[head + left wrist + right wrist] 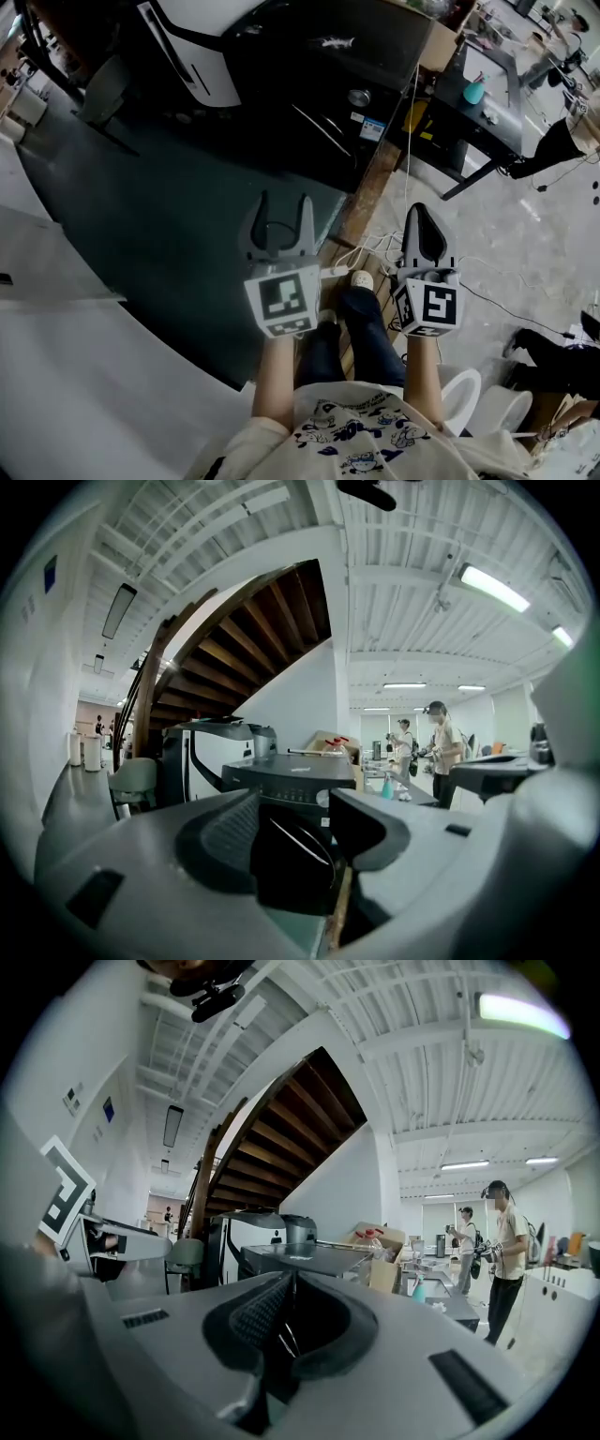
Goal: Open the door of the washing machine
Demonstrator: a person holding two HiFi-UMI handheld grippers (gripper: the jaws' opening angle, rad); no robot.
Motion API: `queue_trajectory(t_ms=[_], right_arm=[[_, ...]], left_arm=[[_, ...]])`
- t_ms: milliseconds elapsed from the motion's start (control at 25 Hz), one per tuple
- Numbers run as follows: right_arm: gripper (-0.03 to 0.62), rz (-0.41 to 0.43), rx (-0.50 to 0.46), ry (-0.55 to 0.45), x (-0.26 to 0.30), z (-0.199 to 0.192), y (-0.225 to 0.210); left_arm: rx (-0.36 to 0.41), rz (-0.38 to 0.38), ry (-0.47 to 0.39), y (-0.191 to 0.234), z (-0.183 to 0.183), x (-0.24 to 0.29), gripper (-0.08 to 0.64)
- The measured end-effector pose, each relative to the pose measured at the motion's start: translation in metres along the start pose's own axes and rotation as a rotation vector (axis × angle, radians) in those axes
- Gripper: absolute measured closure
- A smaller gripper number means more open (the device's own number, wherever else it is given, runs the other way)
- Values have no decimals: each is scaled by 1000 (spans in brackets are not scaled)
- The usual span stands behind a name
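The washing machine (309, 75) is a black box at the top of the head view, with a round knob (359, 97) on its panel and a dark front below. It stands well ahead of both grippers, and nothing touches it. In the left gripper view the washing machine (291, 785) shows between the jaws, its dark door (295, 850) crossed by a thin bright line. I cannot tell whether the door is ajar. My left gripper (283, 202) is open and empty, its jaws spread wide. My right gripper (424, 214) is shut on nothing, to the right of the left one.
A white and black appliance (187, 56) stands left of the washer on a dark green floor (169, 216). A wooden strip (370, 187) and cables (375, 248) run beside my feet. A dark table (487, 112) with a teal bottle (473, 91) is at right. Two people (441, 752) stand far back.
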State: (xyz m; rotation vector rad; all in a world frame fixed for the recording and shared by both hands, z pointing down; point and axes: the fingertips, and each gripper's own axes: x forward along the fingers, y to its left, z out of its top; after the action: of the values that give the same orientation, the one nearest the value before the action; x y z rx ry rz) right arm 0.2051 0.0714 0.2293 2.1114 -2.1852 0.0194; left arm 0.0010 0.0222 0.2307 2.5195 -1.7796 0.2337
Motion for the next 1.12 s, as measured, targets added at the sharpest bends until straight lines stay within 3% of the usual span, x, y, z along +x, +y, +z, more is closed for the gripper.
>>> queue_trajectory(t_ms=[480, 1120], right_arm=[[568, 58, 26, 58, 83, -34, -48], [568, 161, 28, 115, 195, -93, -109]], left_arm=[[-25, 30, 80, -31, -32, 98, 345], [2, 83, 212, -68, -94, 232, 345]])
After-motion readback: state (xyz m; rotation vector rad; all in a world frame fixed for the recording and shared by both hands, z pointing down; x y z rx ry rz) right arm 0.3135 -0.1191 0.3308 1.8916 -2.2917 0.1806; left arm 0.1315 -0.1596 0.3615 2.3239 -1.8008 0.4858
